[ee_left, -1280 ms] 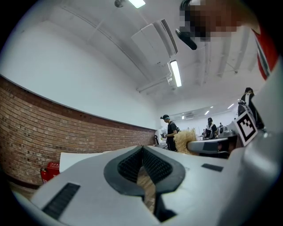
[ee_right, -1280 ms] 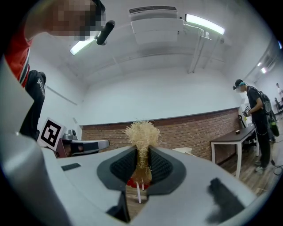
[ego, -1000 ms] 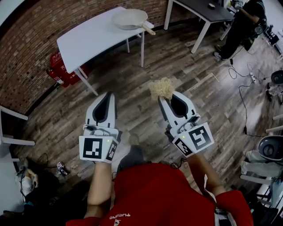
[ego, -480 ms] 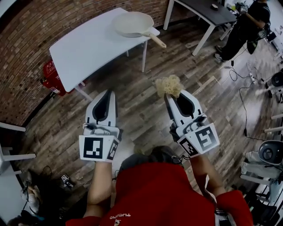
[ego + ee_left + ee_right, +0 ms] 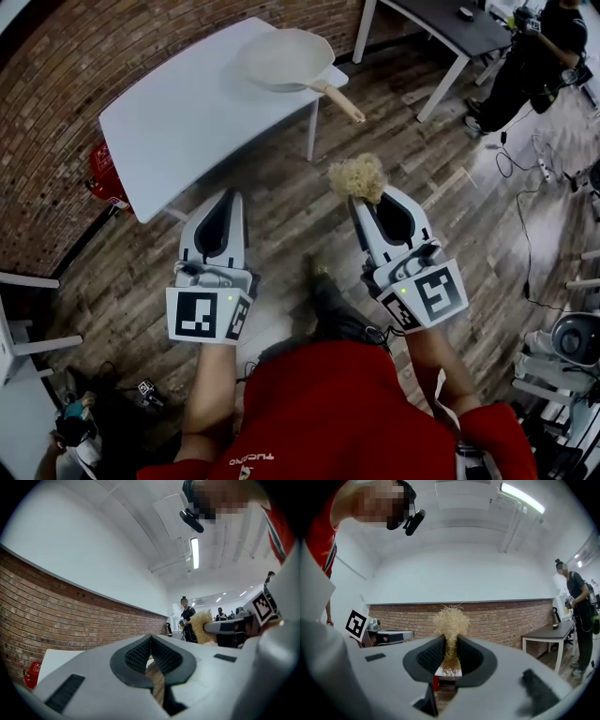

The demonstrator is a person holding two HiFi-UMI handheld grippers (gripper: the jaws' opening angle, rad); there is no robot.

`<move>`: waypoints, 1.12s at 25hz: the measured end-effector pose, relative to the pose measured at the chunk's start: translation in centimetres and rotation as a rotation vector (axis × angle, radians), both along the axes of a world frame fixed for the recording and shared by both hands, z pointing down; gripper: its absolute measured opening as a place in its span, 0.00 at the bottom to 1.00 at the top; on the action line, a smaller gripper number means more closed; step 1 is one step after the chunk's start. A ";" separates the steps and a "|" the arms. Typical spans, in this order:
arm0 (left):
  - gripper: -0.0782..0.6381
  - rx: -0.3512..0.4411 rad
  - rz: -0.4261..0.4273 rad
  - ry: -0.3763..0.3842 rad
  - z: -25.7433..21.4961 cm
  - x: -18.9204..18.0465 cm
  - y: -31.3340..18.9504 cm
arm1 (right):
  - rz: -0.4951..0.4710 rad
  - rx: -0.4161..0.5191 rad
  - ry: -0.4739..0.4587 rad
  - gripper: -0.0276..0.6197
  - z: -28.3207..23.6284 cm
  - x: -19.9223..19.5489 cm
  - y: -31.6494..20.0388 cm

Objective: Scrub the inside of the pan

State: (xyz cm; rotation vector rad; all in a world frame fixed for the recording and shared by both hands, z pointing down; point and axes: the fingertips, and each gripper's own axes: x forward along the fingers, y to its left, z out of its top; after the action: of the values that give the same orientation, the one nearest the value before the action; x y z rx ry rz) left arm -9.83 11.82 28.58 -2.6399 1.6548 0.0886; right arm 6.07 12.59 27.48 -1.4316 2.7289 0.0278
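A pale frying pan [image 5: 284, 58] with a wooden handle [image 5: 339, 100] rests at the far corner of a white table [image 5: 183, 112], its handle overhanging the table's edge. My right gripper [image 5: 360, 195] is shut on a straw-coloured fibre scrubber [image 5: 356, 177], which also shows as a tuft between the jaws in the right gripper view [image 5: 450, 623]. My left gripper [image 5: 228, 199] is shut with nothing in it; its jaws meet in the left gripper view [image 5: 151, 638]. Both grippers hover over the wooden floor, short of the table.
A brick wall [image 5: 66, 66] runs behind the white table. A red extinguisher [image 5: 103, 178] stands by the wall. A dark-topped table [image 5: 441, 33] stands at the back right, with a person in black [image 5: 534, 56] beside it. Cables lie on the floor at the right.
The view has advanced toward the white table, so the table and pan appear closer and lower in the picture. Both grippers keep their pose, the right still shut on the scrubber.
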 end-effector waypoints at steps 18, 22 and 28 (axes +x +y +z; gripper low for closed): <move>0.13 0.013 -0.142 -0.025 -1.5 1.9 -22.8 | -0.123 0.044 0.066 0.16 -2.8 3.1 -25.6; 0.13 0.005 -0.171 -0.025 -1.5 1.8 -26.1 | -0.155 0.037 0.090 0.16 -2.8 2.6 -29.6; 0.13 -0.012 -0.180 -0.031 -0.7 1.0 -30.4 | -0.181 -0.017 0.074 0.16 -1.3 0.8 -34.5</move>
State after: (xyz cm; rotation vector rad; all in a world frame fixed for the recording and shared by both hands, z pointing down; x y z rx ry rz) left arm -8.83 -18.54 27.90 -2.4725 1.8788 0.0331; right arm 6.86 -21.92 26.17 -1.2043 2.9143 0.0508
